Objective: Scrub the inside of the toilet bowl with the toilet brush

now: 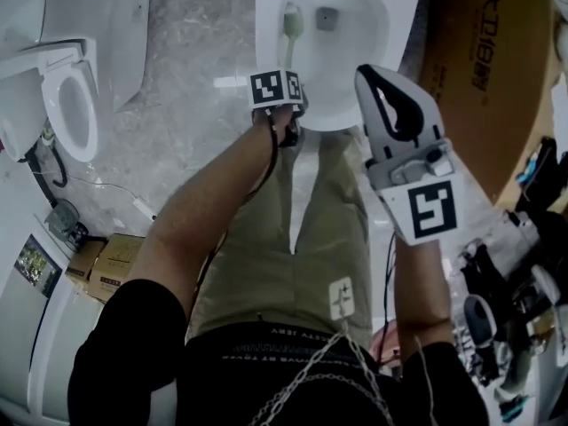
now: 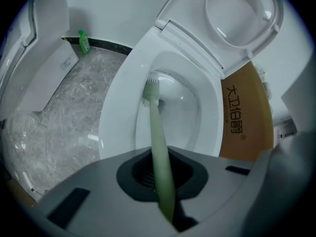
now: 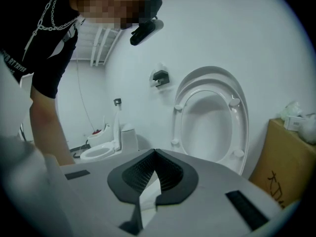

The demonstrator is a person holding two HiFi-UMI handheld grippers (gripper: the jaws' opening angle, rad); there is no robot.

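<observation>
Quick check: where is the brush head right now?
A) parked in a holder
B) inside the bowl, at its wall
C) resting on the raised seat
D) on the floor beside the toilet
B: the brush head is inside the bowl at its wall, with the handle clamped in the left gripper.
</observation>
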